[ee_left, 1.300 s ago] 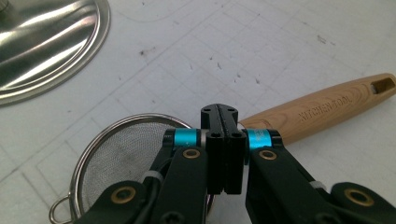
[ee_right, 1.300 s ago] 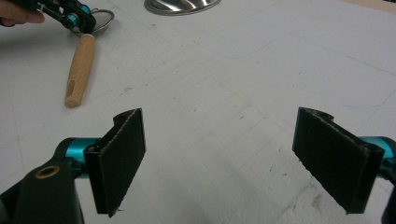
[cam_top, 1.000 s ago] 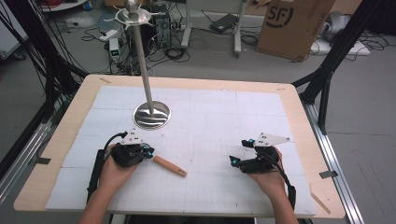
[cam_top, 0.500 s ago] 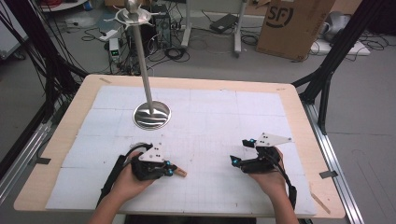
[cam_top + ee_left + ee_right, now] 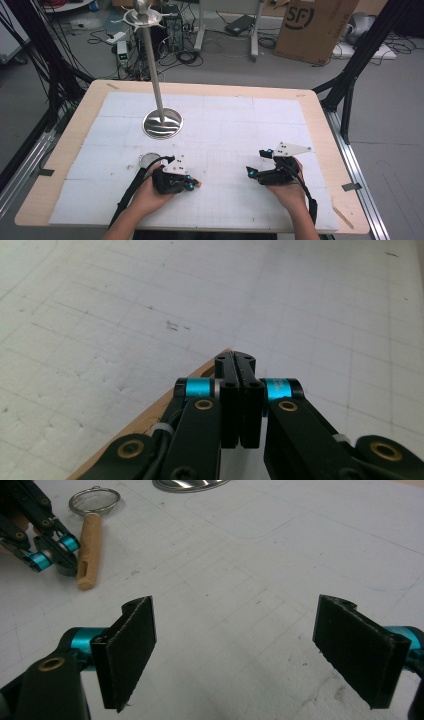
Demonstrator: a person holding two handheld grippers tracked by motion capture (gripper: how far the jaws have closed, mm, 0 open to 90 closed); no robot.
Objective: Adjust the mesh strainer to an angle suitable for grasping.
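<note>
wooden-handled strainer (image 5: 90, 535) beside left gripper (image 5: 62, 555)

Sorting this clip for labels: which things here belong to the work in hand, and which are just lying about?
In the job:
- strainer with wooden handle
- left gripper, shut beside the handle
- right gripper, open

Lying about:
- metal stand
- cardboard box
- floor cables

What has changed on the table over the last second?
The left hand-held gripper slid toward the table's middle along the wooden handle of the small strainer, uncovering the mesh ring. Its jaws are shut beside the handle's end, not around it. The strainer itself did not move. The right hand-held gripper stayed put with jaws open, and the steel stand is unchanged.
</note>
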